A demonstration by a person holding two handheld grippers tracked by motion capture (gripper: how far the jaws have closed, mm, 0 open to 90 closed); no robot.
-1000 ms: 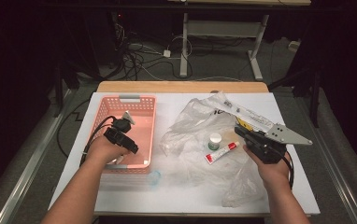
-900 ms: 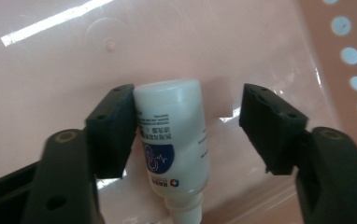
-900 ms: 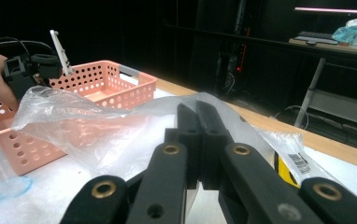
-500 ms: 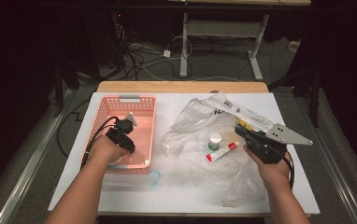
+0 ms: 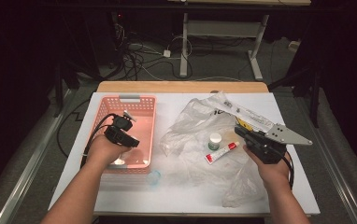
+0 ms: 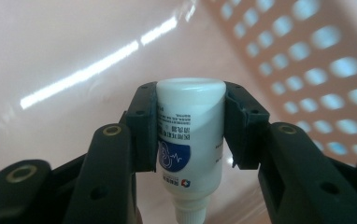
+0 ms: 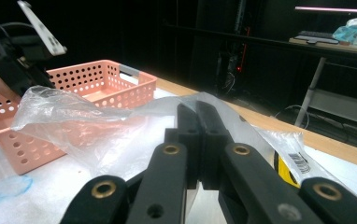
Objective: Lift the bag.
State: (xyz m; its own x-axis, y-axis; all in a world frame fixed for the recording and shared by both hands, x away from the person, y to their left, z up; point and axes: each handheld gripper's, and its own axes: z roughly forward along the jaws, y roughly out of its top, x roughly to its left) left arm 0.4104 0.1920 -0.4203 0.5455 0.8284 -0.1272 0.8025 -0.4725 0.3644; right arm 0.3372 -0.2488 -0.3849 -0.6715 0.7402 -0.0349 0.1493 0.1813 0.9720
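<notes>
Left tongs (image 6: 190,116), just closing, now clamped on white bottle (image 6: 189,140); right tongs (image 7: 199,135) together.

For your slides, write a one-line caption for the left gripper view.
Left gripper clamps a white bottle inside the pink basket.

Basket (image 5: 141,105) left of bag (image 5: 190,123)

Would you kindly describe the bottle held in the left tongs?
Start at the pink basket on the table's left. Over it, the left tongs clamp a small white bottle with blue print, unlike the white bottle beside the plastic bag.
</notes>
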